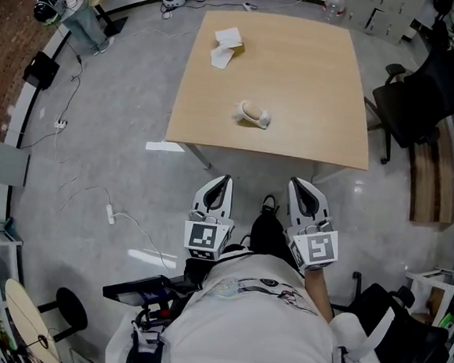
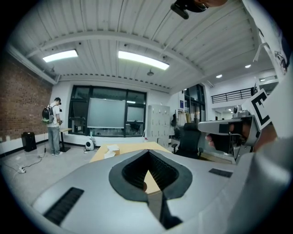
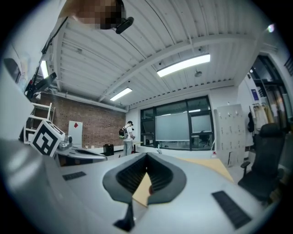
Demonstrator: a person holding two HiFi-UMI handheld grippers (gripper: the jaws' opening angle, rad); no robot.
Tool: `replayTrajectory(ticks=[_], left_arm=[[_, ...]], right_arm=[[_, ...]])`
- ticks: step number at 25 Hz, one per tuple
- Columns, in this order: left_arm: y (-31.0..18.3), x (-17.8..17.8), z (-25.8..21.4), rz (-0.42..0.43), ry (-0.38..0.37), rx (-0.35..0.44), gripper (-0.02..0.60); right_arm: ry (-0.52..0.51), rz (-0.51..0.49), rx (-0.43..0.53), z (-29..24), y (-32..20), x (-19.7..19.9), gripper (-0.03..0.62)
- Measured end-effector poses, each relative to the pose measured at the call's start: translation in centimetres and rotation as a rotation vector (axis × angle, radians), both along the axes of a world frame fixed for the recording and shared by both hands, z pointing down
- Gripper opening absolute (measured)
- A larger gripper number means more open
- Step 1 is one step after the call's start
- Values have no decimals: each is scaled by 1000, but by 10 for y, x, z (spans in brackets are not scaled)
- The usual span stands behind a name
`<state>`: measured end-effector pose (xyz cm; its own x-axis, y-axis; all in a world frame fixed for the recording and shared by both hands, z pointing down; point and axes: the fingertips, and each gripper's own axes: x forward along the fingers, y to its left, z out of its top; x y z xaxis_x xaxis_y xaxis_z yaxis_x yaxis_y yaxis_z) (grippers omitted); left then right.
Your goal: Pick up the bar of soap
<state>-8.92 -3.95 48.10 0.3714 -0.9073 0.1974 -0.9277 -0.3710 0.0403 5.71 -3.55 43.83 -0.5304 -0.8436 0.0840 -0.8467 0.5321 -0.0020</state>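
- The left gripper [image 1: 221,181] is held low over the floor, short of the tabletop's [image 1: 314,74] near edge. Its jaws are pressed together at the tips, with nothing between them.
- The right gripper [image 1: 299,184] is level with it and just beside it. Its jaws are also pressed together and grip nothing.
- Both grippers point toward the tabletop, and each gripper view shows a sliver of tan wood through the gap behind the closed tips.
- The bar of soap [image 1: 253,114] lies on the tabletop near the near edge, about midway along it and well apart from both grippers.
- Its long axis runs roughly along that near edge, with the right end tilted slightly nearer the edge.
- It looks like a rounded, pale cream oblong with a tan patch on top and a whiter right end. Finer detail is too small to tell.
- A small box [image 1: 226,47] with white paper on it sits toward the far left corner of the tabletop.
- A black office chair [image 1: 413,97] stands off the right edge.
- A person [image 1: 65,0] with a backpack stands well beyond the far left corner.
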Motion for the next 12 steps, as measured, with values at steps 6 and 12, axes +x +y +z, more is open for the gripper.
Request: replayTrajectory(ticks=[6, 12], left_arm=[[-77, 12, -10, -27, -4, 33, 2], [-139, 36, -24, -40, -15, 37, 2]], right_arm=[[-9, -42, 28, -9, -76, 9, 3], [-27, -61, -1, -7, -140, 32, 4]])
